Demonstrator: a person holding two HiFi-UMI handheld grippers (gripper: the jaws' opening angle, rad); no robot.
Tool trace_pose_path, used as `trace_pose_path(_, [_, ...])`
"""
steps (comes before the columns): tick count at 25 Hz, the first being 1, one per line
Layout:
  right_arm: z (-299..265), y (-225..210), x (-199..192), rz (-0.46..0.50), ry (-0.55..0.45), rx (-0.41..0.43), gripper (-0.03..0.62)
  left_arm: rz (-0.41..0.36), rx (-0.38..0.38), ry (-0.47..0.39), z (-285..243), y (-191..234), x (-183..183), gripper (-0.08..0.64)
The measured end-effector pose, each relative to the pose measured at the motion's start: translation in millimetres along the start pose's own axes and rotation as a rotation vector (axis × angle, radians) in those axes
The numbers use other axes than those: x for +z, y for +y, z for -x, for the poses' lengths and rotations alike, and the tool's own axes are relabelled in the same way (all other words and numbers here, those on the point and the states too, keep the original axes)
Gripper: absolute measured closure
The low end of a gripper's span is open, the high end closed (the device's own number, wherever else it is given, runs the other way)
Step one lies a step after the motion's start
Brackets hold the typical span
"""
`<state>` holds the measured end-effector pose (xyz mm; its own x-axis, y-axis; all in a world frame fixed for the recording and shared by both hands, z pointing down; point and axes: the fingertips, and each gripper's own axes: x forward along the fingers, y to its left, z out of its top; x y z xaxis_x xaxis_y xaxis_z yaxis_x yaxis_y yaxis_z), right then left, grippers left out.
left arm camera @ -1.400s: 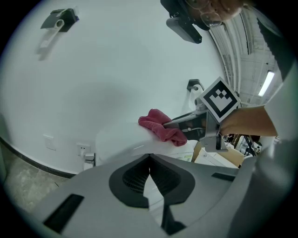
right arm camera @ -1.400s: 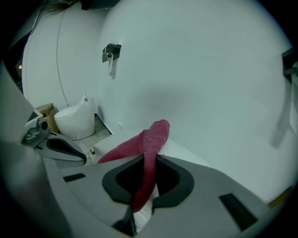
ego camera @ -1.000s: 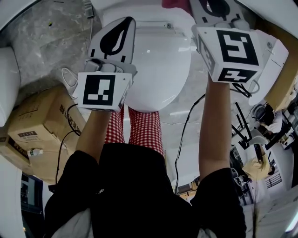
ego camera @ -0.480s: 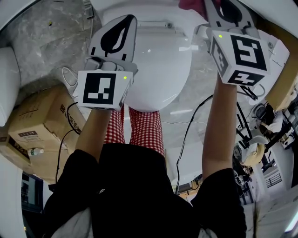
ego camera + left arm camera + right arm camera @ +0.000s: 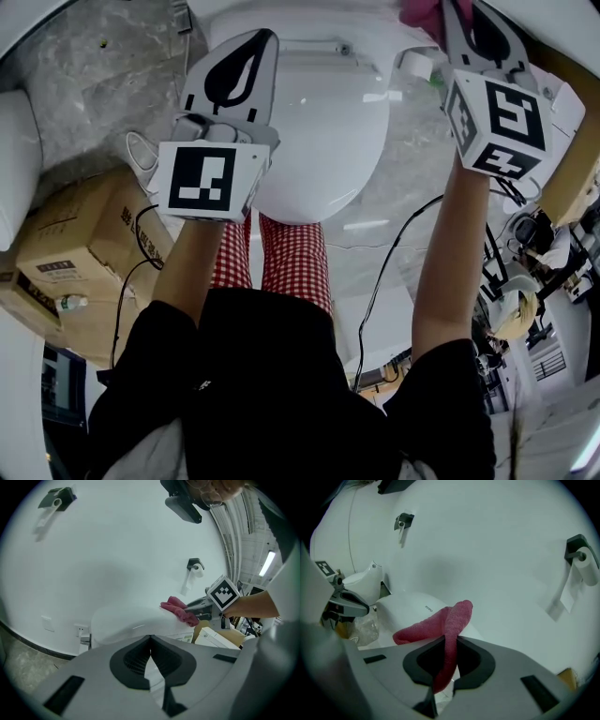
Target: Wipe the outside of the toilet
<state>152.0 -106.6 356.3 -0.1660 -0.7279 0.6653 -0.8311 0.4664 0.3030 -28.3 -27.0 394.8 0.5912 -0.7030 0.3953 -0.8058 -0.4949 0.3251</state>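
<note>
The white toilet stands with its lid down, below me in the head view. My right gripper is shut on a pink cloth, which lies folded over the top of the tank. In the head view that gripper is at the toilet's back right corner, with the cloth just beside it. My left gripper hangs over the left side of the lid, jaws shut with nothing between them. The left gripper view shows the tank, the cloth and the right gripper's marker cube.
A cardboard box sits on the floor at the left. A black cable runs across the marble floor right of the toilet. A white box stands at the right. A paper roll holder hangs on the wall.
My right gripper has moved right and farther back along the toilet's rear with the pink cloth. The left gripper has stayed where it was.
</note>
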Motion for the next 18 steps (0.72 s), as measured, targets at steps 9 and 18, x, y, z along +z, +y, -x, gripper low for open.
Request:
trace_pose_path(9, [5.0, -34.1, -37.6, -0.057, 0.049, -0.088, 0.538, 0.0, 0.003, 0.006, -2.5, 2.1, -3.8, 0.551])
trace_pose_path(18, [3.5, -53.5, -57.7, -0.1, 0.089, -0.135, 0.538, 0.002, 0.001, 0.015, -5.5, 1.7, -5.1, 0.551])
